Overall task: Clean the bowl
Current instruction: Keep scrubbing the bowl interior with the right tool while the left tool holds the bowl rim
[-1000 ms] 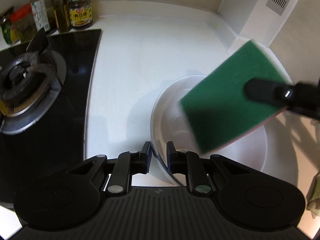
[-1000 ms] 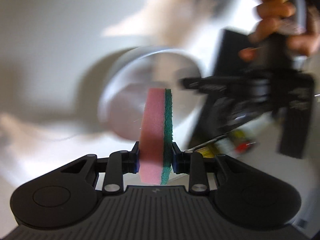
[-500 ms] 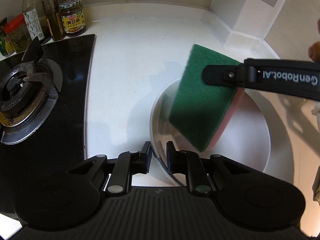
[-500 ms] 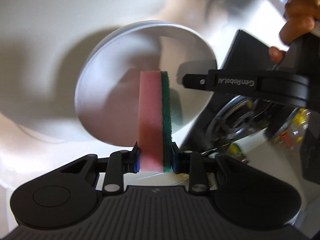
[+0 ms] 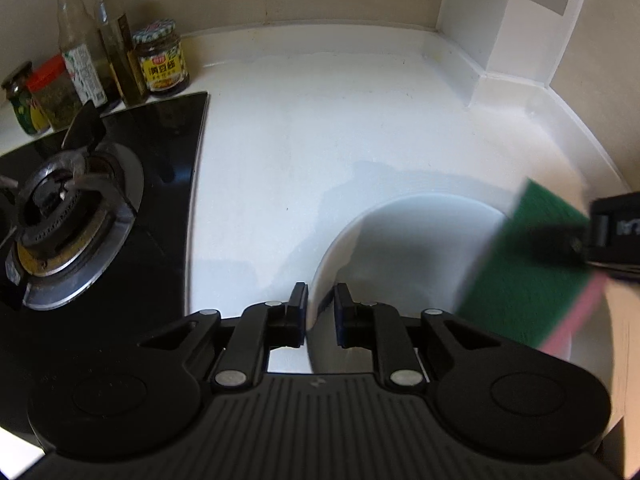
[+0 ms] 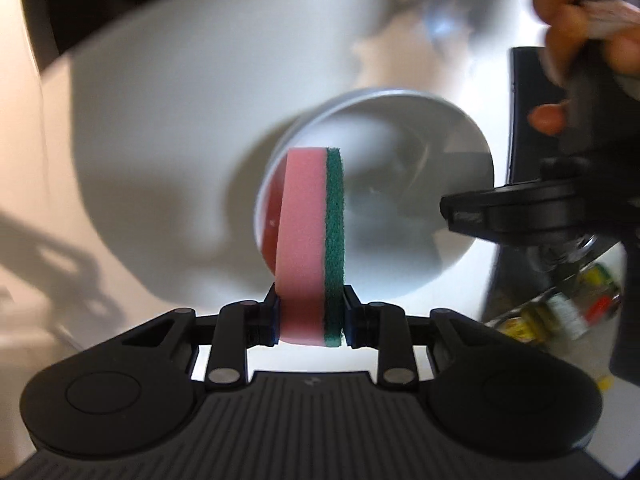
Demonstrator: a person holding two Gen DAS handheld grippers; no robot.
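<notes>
A white bowl (image 5: 404, 248) sits on the white counter. My left gripper (image 5: 320, 300) is shut on its near rim. My right gripper (image 6: 310, 312) is shut on a pink and green sponge (image 6: 312, 240), which hangs over the bowl's right side in the left wrist view (image 5: 528, 264), blurred. In the right wrist view the bowl (image 6: 400, 200) lies behind the sponge, with the left gripper's finger (image 6: 520, 208) on its right rim and a hand above it.
A black gas hob (image 5: 72, 216) with a burner lies left of the bowl. Bottles and jars (image 5: 120, 64) stand at the back left by the wall. A white boxed corner (image 5: 516, 40) rises at the back right.
The sponge has swung from the bowl's middle to its right side. The left gripper has kept hold of the rim while the view has shifted slightly.
</notes>
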